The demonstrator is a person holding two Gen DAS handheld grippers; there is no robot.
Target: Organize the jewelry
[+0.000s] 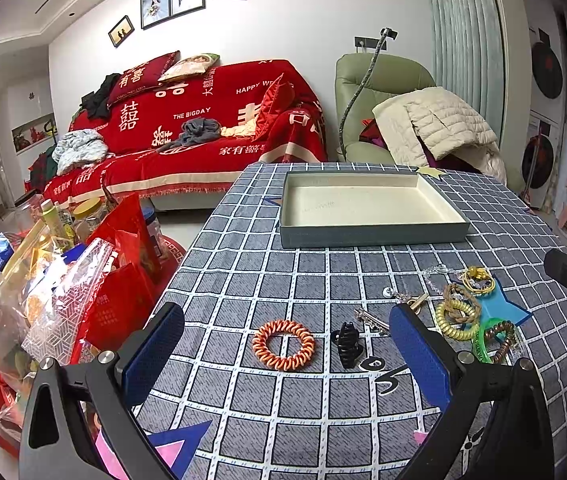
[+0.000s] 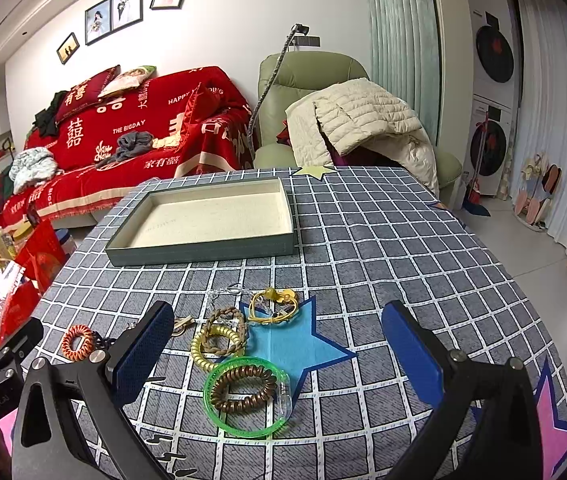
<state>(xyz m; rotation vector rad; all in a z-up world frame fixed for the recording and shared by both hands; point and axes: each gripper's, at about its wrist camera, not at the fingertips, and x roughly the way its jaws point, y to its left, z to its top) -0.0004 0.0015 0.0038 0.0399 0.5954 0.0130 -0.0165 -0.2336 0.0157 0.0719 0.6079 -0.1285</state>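
An empty grey tray (image 1: 371,235) (image 2: 203,249) with a cream lining sits at the far side of the checked table. My left gripper (image 1: 287,354) is open, with an orange spiral hair tie (image 1: 283,345) (image 2: 78,342) and a black claw clip (image 1: 348,344) between its fingers on the cloth. My right gripper (image 2: 279,354) is open above a green bangle (image 2: 248,397) that rings a brown coil tie (image 2: 243,389). Beyond lie a yellow coil tie (image 2: 215,346) (image 1: 456,318), a braided band (image 2: 225,330), a yellow cord bracelet (image 2: 275,305) (image 1: 477,279) and a clear bead chain (image 2: 229,291).
The table edge drops off at left, where bags and bottles (image 1: 55,264) crowd a lower surface. A blue star patch (image 2: 295,344) lies under some of the jewelry. A red sofa (image 1: 187,128) and a green armchair (image 1: 383,92) stand behind the table.
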